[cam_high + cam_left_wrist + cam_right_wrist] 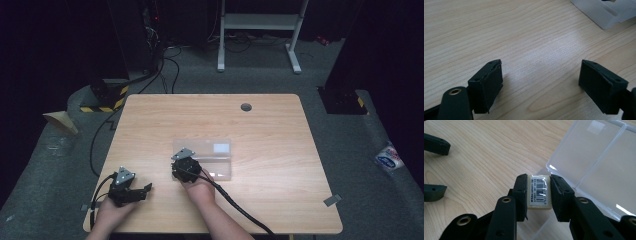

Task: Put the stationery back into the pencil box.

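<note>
Bench is carrying a clear plastic box, lying open, seemingly to receive something. Right gripper is pinching a small barcoded block at the box's near corner. Left gripper is resting spread, empty, well aside.

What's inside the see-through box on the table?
The clear box lies open, and its compartments look empty. The right tongs hold a small wrapped block with a barcode at its near edge. The tongs and hand cover that corner, so anything under them is hidden.
</note>
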The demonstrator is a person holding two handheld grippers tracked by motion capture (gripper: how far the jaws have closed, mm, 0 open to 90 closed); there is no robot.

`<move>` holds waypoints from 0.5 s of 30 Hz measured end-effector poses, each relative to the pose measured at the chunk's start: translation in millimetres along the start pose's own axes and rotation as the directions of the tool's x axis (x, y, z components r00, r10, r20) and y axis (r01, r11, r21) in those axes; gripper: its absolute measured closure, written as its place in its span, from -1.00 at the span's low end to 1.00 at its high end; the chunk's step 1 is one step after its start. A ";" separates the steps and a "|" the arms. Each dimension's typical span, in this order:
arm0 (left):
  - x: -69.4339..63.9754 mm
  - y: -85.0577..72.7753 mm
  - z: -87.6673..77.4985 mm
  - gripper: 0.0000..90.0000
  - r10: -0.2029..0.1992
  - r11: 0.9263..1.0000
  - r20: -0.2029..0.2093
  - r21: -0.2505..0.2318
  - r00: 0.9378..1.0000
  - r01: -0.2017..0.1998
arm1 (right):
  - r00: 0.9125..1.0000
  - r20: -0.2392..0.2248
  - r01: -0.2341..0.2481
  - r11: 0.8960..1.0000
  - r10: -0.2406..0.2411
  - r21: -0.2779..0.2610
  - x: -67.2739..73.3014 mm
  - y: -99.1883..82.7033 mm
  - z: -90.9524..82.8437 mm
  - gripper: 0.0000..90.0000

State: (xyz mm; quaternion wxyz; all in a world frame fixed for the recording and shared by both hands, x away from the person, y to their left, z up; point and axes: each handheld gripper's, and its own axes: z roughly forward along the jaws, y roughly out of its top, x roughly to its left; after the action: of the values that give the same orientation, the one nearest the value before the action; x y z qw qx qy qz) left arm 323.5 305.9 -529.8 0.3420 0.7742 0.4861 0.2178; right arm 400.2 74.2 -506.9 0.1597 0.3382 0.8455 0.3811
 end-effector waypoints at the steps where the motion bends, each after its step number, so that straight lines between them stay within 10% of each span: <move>1: 0.0 0.0 0.0 -0.57 0.000 1.000 0.000 0.000 1.000 0.000 | 1.000 -0.001 -0.003 1.000 0.003 0.004 0.4 -0.3 0.1 0.49; 15: 0.0 0.0 0.1 -0.57 -0.002 1.000 0.002 -0.001 1.000 0.002 | 1.000 0.008 -0.005 1.000 0.005 0.016 -1.7 -1.9 4.3 0.47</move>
State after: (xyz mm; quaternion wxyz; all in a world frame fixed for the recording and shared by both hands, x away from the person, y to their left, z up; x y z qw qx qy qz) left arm 323.5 305.8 -529.8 0.3427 0.7739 0.4864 0.2171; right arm 402.8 74.4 -511.2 0.1593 0.3430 0.8471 0.3735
